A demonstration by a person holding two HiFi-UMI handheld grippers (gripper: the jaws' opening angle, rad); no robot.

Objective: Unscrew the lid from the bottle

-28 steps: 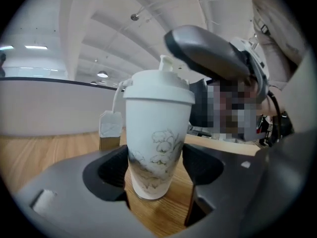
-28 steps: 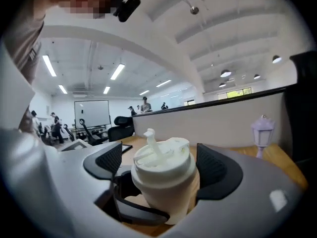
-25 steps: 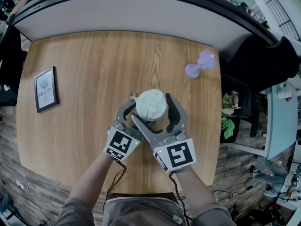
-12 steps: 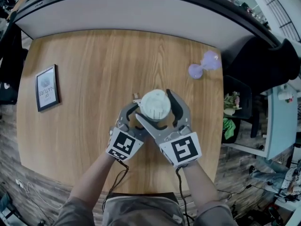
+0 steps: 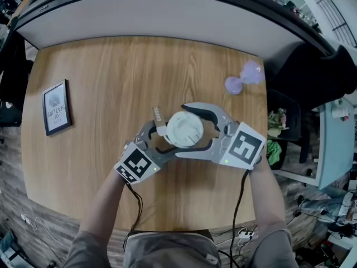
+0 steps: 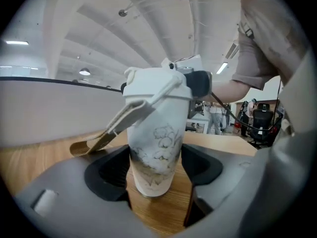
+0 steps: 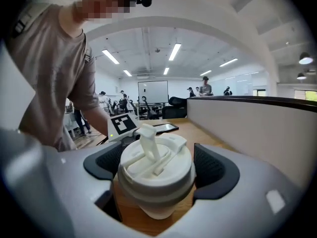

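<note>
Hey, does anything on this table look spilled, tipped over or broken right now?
Nothing stands out. The bottle stands upright on the table, left gripper clamped on its body, right gripper on its lid. No spill or damage shows.

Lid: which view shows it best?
Right gripper view: the lid is close, top and flip tab clear, clamped between the jaws. Head view shows only its round top; left gripper view its side from below.
</note>
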